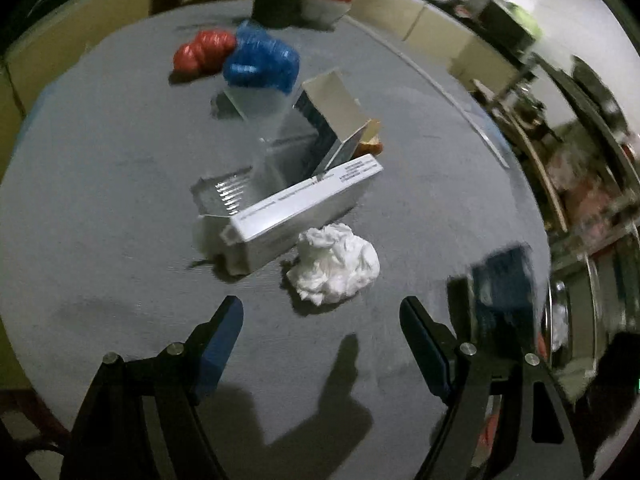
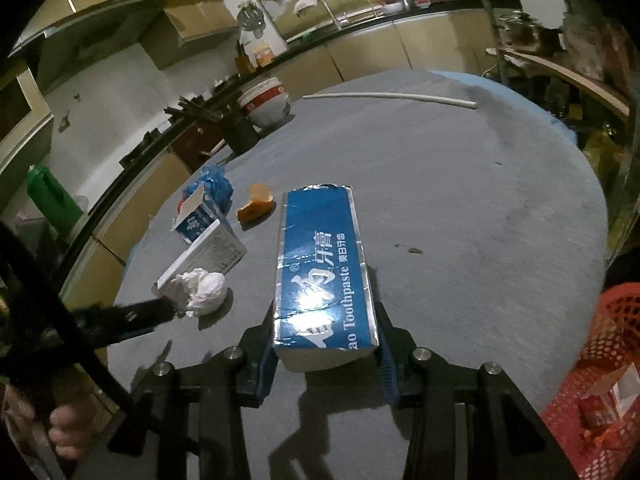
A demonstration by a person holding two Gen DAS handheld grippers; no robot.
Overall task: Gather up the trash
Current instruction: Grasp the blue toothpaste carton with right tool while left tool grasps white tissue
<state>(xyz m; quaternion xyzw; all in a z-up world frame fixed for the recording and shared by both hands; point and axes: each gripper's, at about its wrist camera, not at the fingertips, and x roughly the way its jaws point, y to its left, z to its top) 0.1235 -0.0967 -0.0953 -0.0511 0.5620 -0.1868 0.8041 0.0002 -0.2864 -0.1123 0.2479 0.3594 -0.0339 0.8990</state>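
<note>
While the right hand-held gripper (image 2: 326, 354) is clamped on the blue toothpaste box (image 2: 322, 268) above the grey table (image 2: 480, 200) | left hand-held gripper (image 1: 320, 334) jaws apart, empty | crumpled white tissue (image 1: 336, 266) just ahead between its fingers | red mesh basket (image 2: 600, 380) right of the right hand-held gripper

The orange scrap (image 1: 370, 145) barely peeks out behind the open carton (image 1: 332, 120) in the left wrist view. At that view's right edge, a blue shape (image 1: 504, 280) is smeared past recognition. The red basket (image 2: 600, 380) runs off the frame's right side, and a hand (image 2: 66, 428) is half hidden behind dark bars.
</note>
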